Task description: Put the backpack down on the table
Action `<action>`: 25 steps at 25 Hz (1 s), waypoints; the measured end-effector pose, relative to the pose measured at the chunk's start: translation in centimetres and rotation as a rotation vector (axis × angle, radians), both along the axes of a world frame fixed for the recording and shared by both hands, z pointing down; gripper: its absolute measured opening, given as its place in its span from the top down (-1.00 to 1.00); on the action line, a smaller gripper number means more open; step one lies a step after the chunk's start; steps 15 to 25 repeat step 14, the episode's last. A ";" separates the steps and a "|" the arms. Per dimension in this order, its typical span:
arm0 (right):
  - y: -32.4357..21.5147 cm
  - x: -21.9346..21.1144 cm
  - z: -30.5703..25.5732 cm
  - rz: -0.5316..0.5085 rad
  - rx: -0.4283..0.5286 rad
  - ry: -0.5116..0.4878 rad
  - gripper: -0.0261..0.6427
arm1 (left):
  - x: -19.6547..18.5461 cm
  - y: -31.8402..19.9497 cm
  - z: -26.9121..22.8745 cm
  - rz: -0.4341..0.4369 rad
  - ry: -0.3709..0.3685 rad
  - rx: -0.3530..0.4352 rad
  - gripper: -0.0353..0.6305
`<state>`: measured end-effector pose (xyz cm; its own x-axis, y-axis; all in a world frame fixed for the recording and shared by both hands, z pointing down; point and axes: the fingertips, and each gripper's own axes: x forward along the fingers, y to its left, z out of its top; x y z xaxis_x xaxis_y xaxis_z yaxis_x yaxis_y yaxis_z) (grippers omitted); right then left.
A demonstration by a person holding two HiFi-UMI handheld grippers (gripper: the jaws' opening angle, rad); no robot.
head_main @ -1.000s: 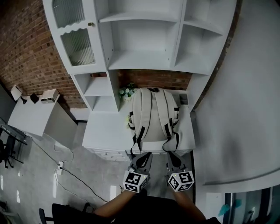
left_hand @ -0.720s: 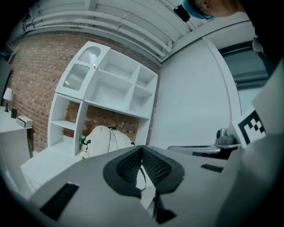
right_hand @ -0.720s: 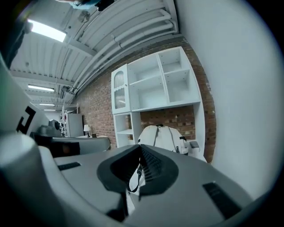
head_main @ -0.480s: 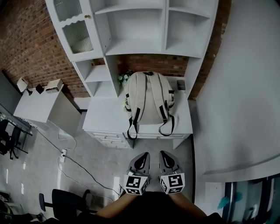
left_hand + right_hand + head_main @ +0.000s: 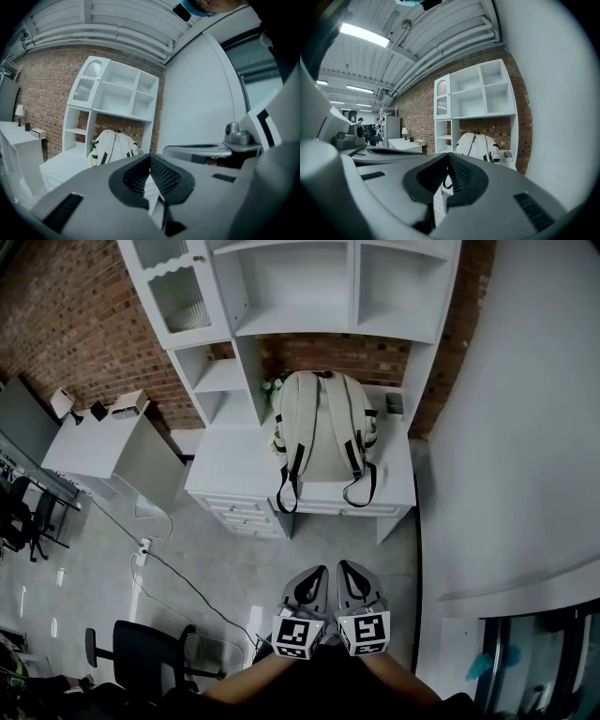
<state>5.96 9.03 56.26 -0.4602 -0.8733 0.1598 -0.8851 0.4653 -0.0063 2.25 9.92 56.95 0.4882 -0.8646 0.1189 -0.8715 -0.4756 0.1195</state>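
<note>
A cream backpack with black-trimmed straps lies back-side up on the white table, its strap loops hanging over the front edge. It shows small and far off in the left gripper view and the right gripper view. My left gripper and right gripper sit side by side low in the head view, well short of the table, over the floor. Both are shut with nothing between their jaws.
A white shelf unit with a glass-door cabinet rises behind the table against a brick wall. Flowers stand beside the backpack. A second white desk is at the left, a black chair and a floor cable lower left. A white wall runs along the right.
Both grippers have drawn back from the table's front edge, and the backpack and table now lie farther off. The backpack has stayed where it lay.
</note>
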 end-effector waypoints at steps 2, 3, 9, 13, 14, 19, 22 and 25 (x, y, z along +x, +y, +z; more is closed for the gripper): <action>0.5 0.1 -0.2 0.002 -0.001 -0.003 0.87 | 0.1 0.6 -0.1 -0.004 -0.002 0.008 0.84; 0.7 0.2 -0.3 0.004 -0.001 -0.004 0.87 | 0.2 0.7 -0.2 -0.007 -0.002 0.013 0.84; 0.4 1.3 -0.8 0.012 0.015 0.009 0.87 | 1.0 0.4 -0.5 -0.003 -0.001 0.029 0.84; -0.2 1.7 -1.0 0.009 0.025 0.010 0.87 | 1.5 -0.3 -0.7 0.000 0.004 0.029 0.84; -0.4 1.8 -1.1 0.008 0.027 0.010 0.87 | 1.6 -0.5 -0.7 0.002 0.004 0.029 0.84; -0.4 1.8 -1.1 0.008 0.027 0.010 0.87 | 1.6 -0.5 -0.7 0.002 0.004 0.029 0.84; -0.4 1.8 -1.1 0.008 0.027 0.010 0.87 | 1.6 -0.5 -0.7 0.002 0.004 0.029 0.84; -0.4 1.8 -1.1 0.008 0.027 0.010 0.87 | 1.6 -0.5 -0.7 0.002 0.004 0.029 0.84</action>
